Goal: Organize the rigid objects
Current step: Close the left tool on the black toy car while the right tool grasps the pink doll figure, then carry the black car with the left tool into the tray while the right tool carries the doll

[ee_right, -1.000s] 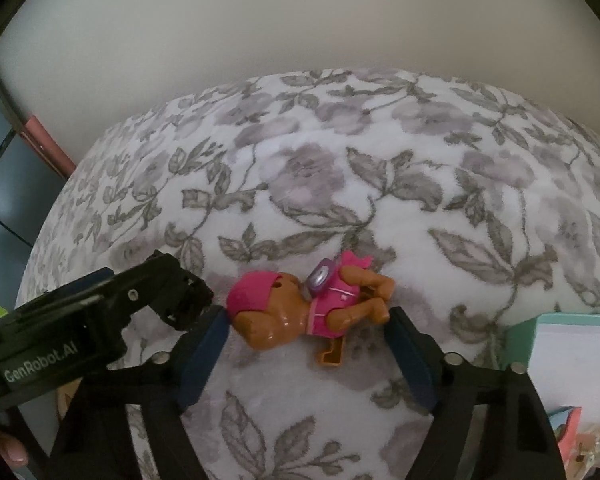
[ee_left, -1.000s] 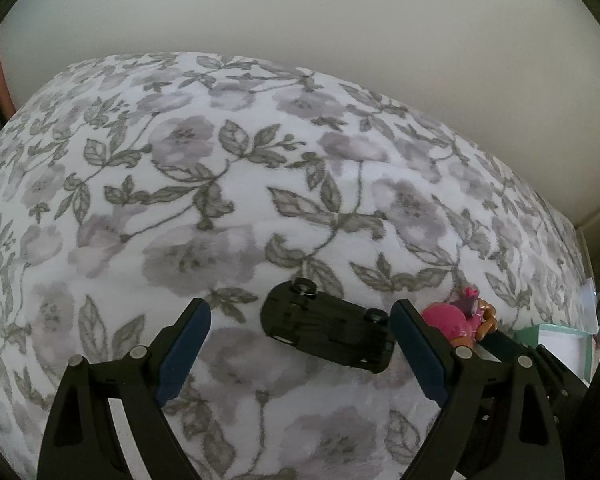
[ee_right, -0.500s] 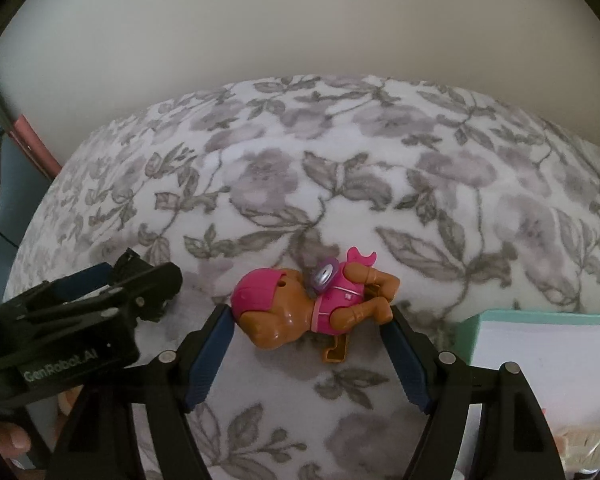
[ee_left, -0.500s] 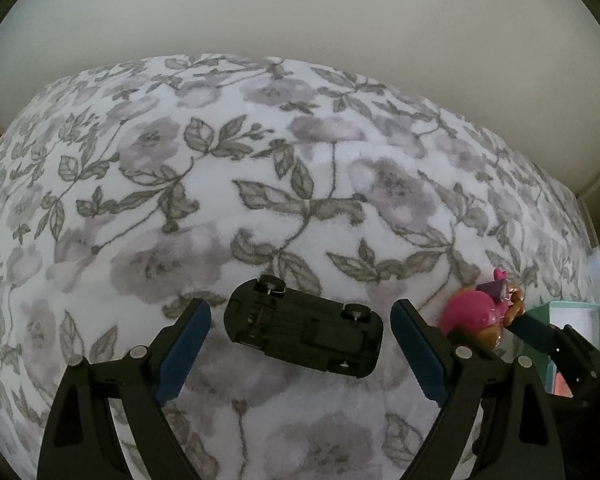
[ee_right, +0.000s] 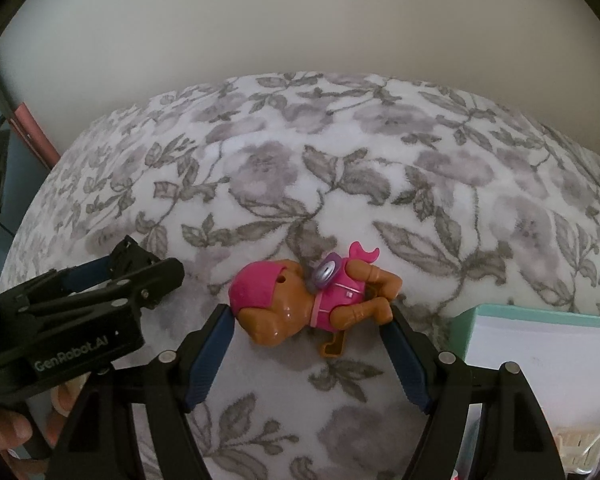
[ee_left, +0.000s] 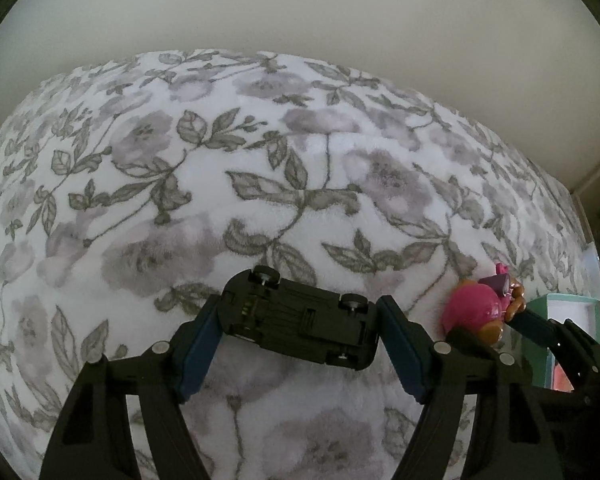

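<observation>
While both claws clench, left claw (ee_left: 300, 322) grips the upturned car (ee_left: 300, 320), right claw (ee_right: 308, 320) the figure (ee_right: 312, 300).

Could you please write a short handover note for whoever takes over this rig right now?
Left gripper: jaws have just been closing around the black toy car, which lies wheels-up on the floral blanket; pads at both ends, contact looks made.
Right gripper: jaws bracket the pink-and-brown toy figure, lying on its side; pads touch its head and feet.
Teal box sits just right of the figure.
Done: both toys lined up for grasping.
Left: lift both and put them away, probably in the box.
</observation>
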{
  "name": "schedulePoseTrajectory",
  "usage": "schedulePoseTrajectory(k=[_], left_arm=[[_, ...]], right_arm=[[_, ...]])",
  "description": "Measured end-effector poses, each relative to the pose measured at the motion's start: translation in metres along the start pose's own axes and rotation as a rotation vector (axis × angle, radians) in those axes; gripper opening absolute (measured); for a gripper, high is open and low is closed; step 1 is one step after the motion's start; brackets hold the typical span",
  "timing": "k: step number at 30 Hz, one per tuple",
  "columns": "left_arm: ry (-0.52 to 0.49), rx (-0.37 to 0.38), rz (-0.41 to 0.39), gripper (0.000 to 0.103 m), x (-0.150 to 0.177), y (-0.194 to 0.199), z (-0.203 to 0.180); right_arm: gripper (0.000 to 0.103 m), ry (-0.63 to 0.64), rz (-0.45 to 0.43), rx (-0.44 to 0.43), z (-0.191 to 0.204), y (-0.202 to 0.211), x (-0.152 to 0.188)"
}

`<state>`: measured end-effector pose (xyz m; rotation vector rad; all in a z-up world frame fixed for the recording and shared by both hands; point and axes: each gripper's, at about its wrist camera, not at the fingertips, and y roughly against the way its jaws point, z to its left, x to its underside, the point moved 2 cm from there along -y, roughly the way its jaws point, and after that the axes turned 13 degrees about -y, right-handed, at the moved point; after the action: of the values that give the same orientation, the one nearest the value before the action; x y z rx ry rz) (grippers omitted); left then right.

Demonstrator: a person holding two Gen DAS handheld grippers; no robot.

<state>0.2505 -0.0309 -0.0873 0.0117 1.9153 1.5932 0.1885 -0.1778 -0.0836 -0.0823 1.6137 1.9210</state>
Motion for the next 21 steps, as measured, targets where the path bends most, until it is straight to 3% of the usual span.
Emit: schedulePoseTrajectory(k=[12, 21], left_arm=[[0.082, 0.001, 0.002, 0.077, 0.008, 0.017, 0.005], [0.103, 0.007, -0.047, 0.077, 0.007, 0.071, -0.018]], right_arm=[[0.077, -0.017, -0.018, -0.013, -0.001, 0.012, 0.003], [0.077, -0.018, -0.074, -0.022, 0.002, 0.066, 0.009]])
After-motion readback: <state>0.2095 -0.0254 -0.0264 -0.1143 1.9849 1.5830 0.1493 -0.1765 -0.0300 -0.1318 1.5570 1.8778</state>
